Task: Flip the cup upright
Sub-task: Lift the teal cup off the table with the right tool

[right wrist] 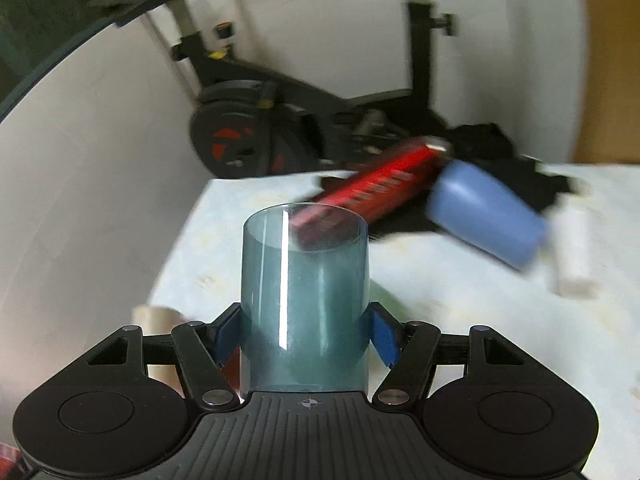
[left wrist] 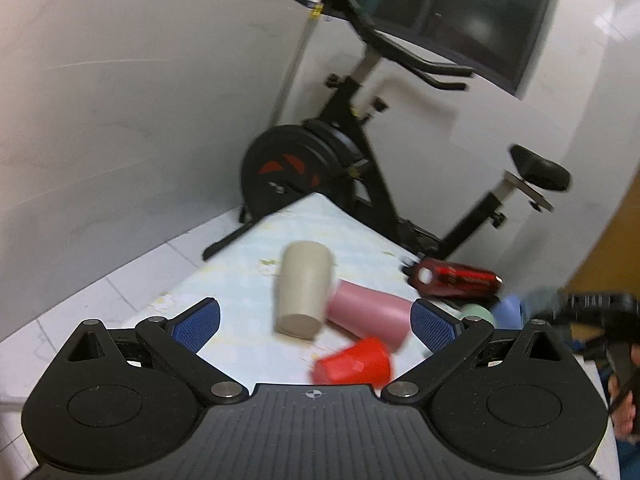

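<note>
Your right claw (right wrist: 306, 334) was clamped on a translucent teal cup (right wrist: 304, 300), both blue pads (right wrist: 384, 338) pressed against its sides. The cup was held off the surface (right wrist: 460, 300), its open rim pointing away from the camera, along the fingers. Whether it was upright against the surface could not be told from this view.

Your left claw (left wrist: 316, 322) was released, jaws spread wide with nothing between them, above the near edge of the surface.

In the left wrist view, a beige cup (left wrist: 304, 290) lay tipped on its side toward the middle, touching a pink cup (left wrist: 370, 320), also on its side. A red cup (left wrist: 354, 362) lay on its side just beside the pink one, at the near edge. A dark red bottle (left wrist: 456, 280) lay flat toward the far right edge, on black cloth in the right wrist view. A blue cup (right wrist: 488, 216) lay on its side, touching the bottle's end. A white cup (right wrist: 574, 248) sat just beside it, blurred. A pale green cup (left wrist: 478, 314) showed partly behind the left claw's finger.

An exercise bike (left wrist: 340, 168) stood beyond the far edge.
</note>
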`<act>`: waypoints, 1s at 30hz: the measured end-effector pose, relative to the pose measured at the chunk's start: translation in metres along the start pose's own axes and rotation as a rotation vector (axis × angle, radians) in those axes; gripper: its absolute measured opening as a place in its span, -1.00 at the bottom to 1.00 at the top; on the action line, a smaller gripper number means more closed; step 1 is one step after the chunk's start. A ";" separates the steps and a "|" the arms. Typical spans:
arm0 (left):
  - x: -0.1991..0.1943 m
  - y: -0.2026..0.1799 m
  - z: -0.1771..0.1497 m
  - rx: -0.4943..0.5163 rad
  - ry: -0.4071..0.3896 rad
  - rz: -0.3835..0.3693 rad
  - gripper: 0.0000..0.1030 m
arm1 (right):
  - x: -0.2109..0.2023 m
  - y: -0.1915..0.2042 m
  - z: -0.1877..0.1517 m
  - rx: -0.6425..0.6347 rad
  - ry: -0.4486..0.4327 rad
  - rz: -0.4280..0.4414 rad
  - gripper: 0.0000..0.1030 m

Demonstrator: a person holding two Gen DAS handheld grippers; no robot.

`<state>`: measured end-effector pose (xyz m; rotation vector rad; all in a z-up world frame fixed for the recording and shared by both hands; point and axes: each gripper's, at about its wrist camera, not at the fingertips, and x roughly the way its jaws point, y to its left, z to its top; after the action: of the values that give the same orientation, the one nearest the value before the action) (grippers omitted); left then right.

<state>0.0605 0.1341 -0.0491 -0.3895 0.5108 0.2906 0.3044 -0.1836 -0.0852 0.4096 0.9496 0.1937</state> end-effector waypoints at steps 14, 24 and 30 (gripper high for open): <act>-0.009 -0.084 -0.041 0.129 0.085 -0.112 0.98 | -0.058 -0.129 -0.150 0.125 0.166 -0.213 0.21; -0.014 -0.087 -0.054 0.166 0.125 -0.092 0.98 | -0.052 -0.125 -0.164 0.142 0.088 -0.201 0.21; -0.014 -0.091 -0.059 0.173 0.144 -0.095 0.98 | -0.058 -0.128 -0.168 0.136 0.093 -0.162 0.45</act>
<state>0.0575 0.0255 -0.0631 -0.2668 0.6519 0.1258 0.1316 -0.2760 -0.1821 0.4496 1.0867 0.0003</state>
